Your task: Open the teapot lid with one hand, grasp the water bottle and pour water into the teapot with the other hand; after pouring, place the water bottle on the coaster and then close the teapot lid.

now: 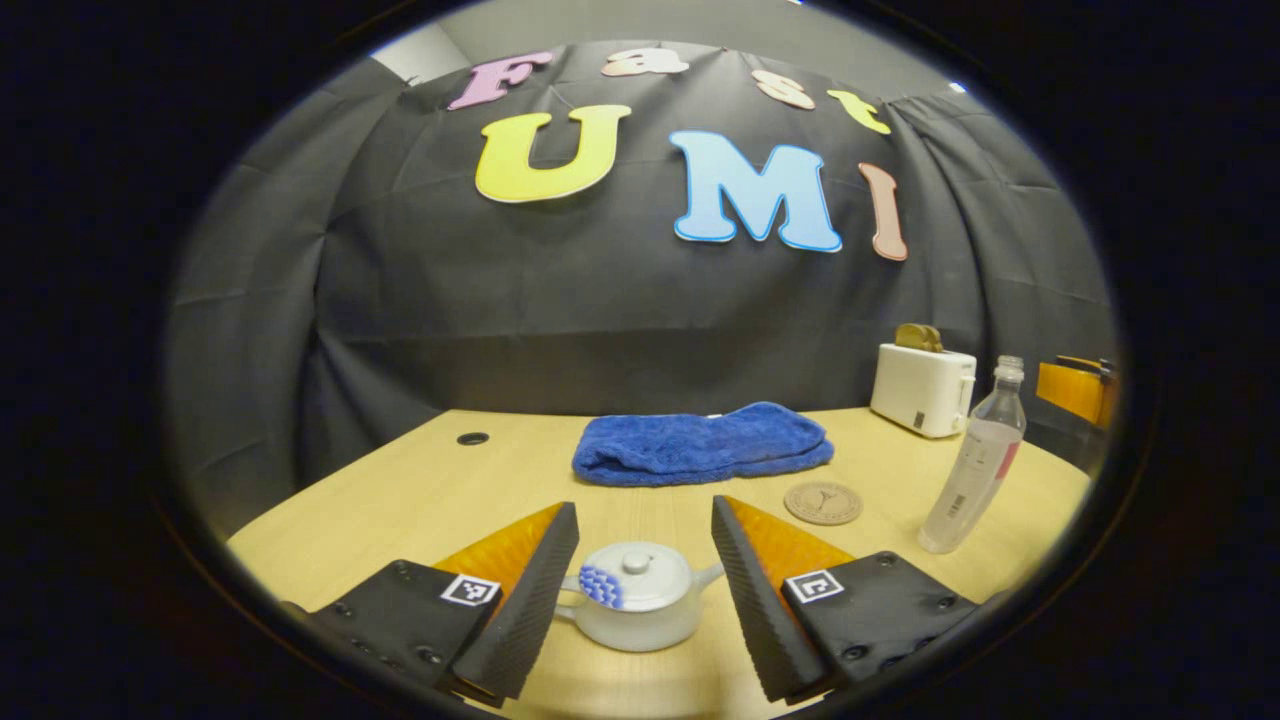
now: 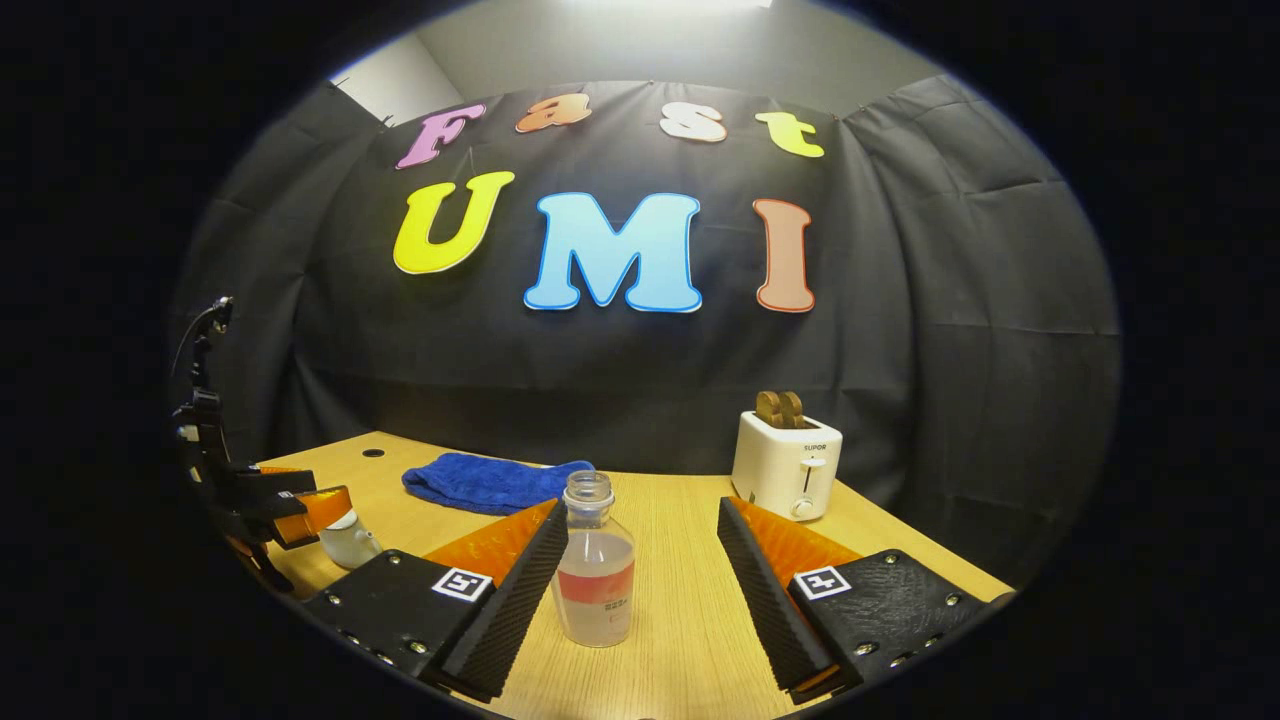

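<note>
The teapot, lid still on, sits between the 2 spread fingers of my left gripper, untouched by either. The uncapped water bottle stands upright between my right gripper's wide-open fingers, also untouched. Beyond the left gripper lie the coaster, a blue towel and a toaster on the table.

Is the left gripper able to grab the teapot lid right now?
Probably yes. The left gripper is open, and the teapot sits between its two fingers with its lid on and the knob up. Nothing lies between them; the towel and coaster are farther back.
</note>
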